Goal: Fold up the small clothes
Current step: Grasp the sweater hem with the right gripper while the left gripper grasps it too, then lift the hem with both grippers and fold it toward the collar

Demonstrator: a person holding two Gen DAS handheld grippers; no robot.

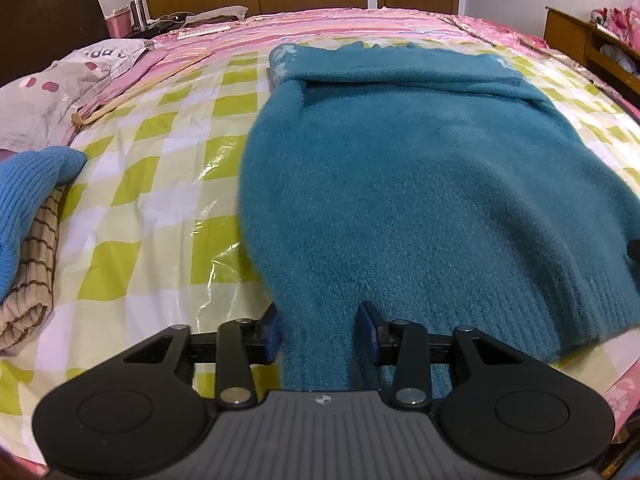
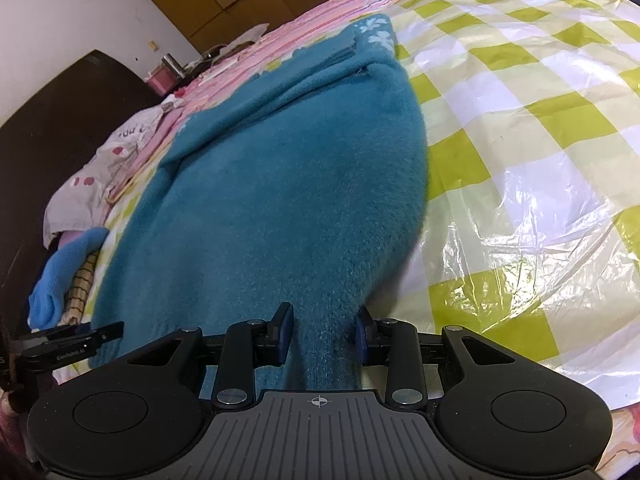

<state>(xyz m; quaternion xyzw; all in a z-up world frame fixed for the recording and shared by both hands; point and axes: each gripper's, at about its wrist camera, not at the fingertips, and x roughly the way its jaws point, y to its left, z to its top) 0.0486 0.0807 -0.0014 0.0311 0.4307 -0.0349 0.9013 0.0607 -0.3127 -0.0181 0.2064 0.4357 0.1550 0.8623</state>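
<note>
A fuzzy teal sweater point(image 1: 420, 168) lies on the bed, its sleeves folded across its far end. My left gripper point(image 1: 322, 332) is shut on the sweater's near hem at the left corner, fabric bunched between the blue pads. My right gripper point(image 2: 322, 336) is shut on the sweater point(image 2: 280, 184) at the near right corner of the hem. The left gripper also shows in the right wrist view point(image 2: 68, 338) at the lower left edge.
A green-and-white checked plastic sheet point(image 1: 160, 200) covers the pink bed. A blue knit garment point(image 1: 24, 196) lies on a brown striped one point(image 1: 32, 280) at the left. A grey pillow point(image 1: 52, 88) lies behind them. A wooden cabinet point(image 1: 592, 44) stands far right.
</note>
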